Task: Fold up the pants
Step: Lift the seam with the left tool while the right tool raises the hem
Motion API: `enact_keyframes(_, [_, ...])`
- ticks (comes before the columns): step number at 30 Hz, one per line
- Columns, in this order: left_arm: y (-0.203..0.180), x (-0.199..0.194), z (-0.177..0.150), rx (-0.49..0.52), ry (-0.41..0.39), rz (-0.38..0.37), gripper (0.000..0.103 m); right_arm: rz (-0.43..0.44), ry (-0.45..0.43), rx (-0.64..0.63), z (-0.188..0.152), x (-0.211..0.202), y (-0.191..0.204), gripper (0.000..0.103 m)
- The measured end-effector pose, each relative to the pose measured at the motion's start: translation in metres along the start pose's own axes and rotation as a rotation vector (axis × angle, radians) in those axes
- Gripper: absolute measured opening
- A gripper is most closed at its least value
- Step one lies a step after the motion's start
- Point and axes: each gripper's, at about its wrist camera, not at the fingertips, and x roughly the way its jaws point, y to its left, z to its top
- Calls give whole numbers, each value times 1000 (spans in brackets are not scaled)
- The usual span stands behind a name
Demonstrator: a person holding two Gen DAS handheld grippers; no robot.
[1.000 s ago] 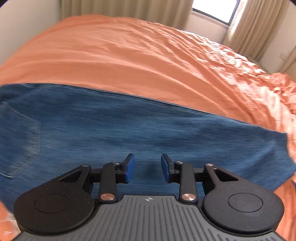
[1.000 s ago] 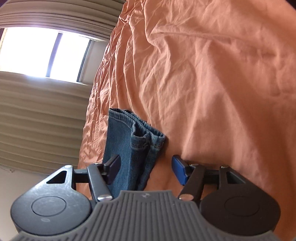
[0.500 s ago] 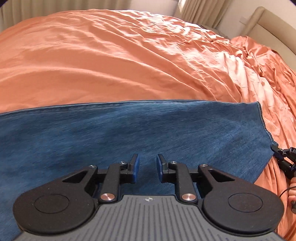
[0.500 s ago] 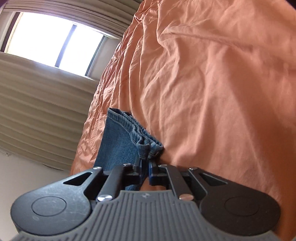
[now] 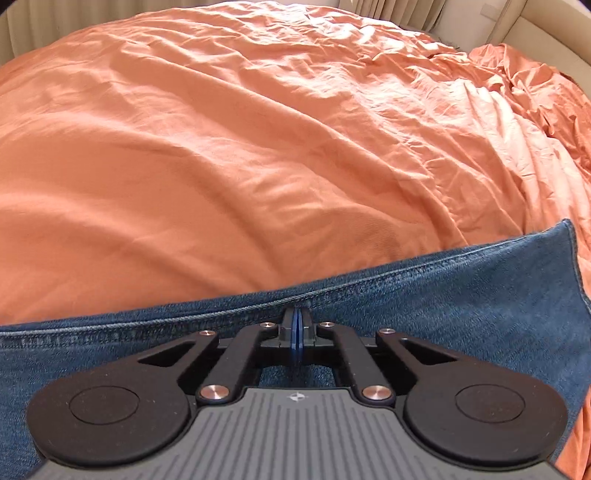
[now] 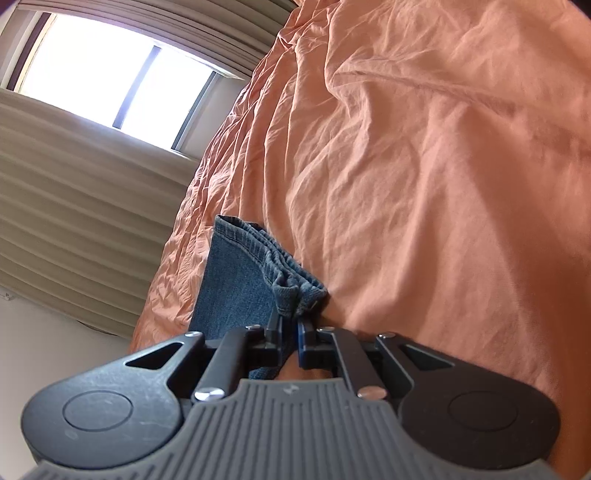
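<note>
Blue denim pants [image 5: 461,314] lie flat across the near part of an orange bedspread [image 5: 258,147]. Their stitched far edge runs left to right and the leg end is at the right. My left gripper [image 5: 297,314] points steeply down at that seam. Its jaws are closing fully, and the blue pads pinch the seam edge at their tips. In the right wrist view the stacked leg hems [image 6: 280,273] stand up from the bedspread [image 6: 443,184]. My right gripper [image 6: 291,321] is shut on the near corner of those hems.
A bright window [image 6: 110,81] and beige curtains [image 6: 74,203] are beyond the bed's far side. A pale headboard [image 5: 546,33] and bunched orange bedding [image 5: 535,85] sit at the upper right. Wrinkled bedspread stretches beyond the pants.
The left gripper slid right along the pants to the far seam and went from open to shut there. The right gripper closed from open onto the hem corner and stayed in place.
</note>
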Motion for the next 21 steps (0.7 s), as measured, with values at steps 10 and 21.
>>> enact_keyframes(10, [-4, -17, -1, -31, -21, -2, 5, -59, 15, 27, 4, 3, 8, 1])
enact_keyframes(21, [-33, -67, -88, -50, 12, -96, 5, -165, 13, -112, 6, 4, 46, 1])
